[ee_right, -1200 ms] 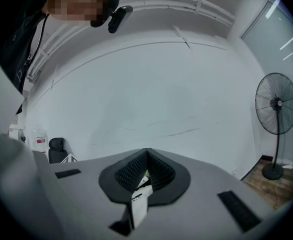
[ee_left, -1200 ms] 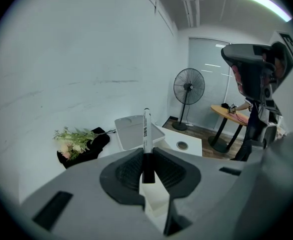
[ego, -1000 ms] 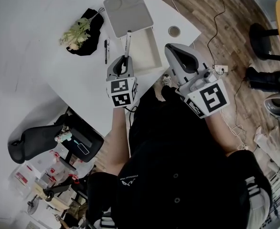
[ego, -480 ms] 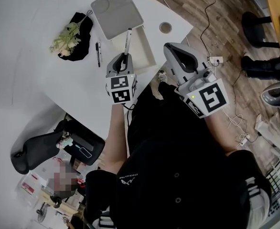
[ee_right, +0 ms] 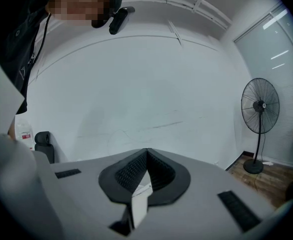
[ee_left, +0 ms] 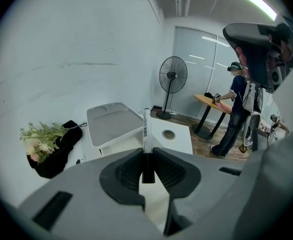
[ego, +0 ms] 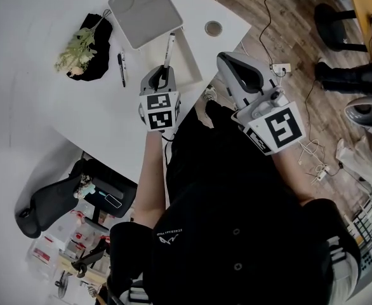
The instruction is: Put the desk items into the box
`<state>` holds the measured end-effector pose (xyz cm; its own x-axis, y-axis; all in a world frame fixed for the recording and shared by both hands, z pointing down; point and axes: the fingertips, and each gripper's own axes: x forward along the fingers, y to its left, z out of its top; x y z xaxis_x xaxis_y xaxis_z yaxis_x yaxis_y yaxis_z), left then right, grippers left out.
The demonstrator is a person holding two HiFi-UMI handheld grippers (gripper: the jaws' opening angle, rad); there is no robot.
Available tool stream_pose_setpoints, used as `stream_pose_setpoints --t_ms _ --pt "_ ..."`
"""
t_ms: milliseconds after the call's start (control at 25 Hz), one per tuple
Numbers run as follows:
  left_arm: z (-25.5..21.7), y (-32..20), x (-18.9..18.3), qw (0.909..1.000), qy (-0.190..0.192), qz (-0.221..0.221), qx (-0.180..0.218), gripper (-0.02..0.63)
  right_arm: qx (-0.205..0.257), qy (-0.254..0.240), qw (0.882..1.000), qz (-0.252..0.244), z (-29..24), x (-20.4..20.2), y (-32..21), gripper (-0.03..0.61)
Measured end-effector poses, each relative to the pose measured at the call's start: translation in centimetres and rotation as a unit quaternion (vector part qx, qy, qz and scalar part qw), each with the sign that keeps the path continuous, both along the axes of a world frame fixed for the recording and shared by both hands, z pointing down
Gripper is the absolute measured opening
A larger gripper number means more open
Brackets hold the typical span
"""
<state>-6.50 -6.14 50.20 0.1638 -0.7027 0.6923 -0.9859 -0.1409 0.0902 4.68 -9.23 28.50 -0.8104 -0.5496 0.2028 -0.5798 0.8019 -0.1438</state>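
- Grey shells, black ribbed pads and black-and-white square markers on the left gripper [ego: 164,76] and right gripper [ego: 226,61].
- White pen [ego: 169,46], black-ended, dark print.
- Cream box [ego: 189,59], grey lid [ego: 145,4].
- White desk [ego: 103,113].
- Black pouch [ego: 97,68], green-and-pink sprig [ego: 75,43].
- Brown plank-patterned floor [ego: 281,18].

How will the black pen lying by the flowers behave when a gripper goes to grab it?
The pen looks thin and rigid, so probably stiff and light. Its slim barrel lies flat on the smooth white desk, so a nudge may roll it. Its low profile likely makes pinching fiddly.
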Motion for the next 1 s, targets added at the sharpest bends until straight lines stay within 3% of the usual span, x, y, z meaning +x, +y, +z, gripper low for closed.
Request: stream_pose_setpoints --t_ms 1000 --pt "8.8 -1.7 0.8 0.9928 0.009 -0.002 -0.120 0.061 -0.028 0.016 0.999 0.025 2.3 -0.6 -2.4 -0.003"
